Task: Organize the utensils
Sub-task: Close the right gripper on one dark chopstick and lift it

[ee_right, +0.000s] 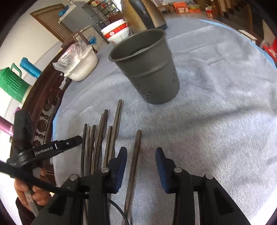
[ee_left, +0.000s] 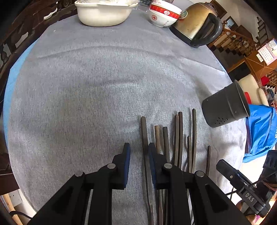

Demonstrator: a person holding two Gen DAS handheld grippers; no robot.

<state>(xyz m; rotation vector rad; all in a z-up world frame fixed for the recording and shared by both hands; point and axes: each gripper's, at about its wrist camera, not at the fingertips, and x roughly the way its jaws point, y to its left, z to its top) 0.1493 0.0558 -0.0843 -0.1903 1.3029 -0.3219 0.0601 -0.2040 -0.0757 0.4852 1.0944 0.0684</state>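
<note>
grey fuzzy cloth [ee_left: 86, 86] covers the round table. at the far left edge sits a white plastic basin [ee_left: 102, 14], then stacked red-and-white bowls [ee_left: 162, 16] and a brass-coloured kettle with a black handle [ee_left: 195, 24]. nearer, the left gripper [ee_left: 138, 148] hangs spread, one dark chopstick [ee_left: 144, 135] between its blue pads. beside it lie more dark wooden chopsticks [ee_left: 178, 136] in a loose row. the dark grey perforated metal holder [ee_right: 147, 69] stands upright just beyond them. the right gripper [ee_right: 141, 154] is spread over a lone chopstick [ee_right: 135, 155].
</note>
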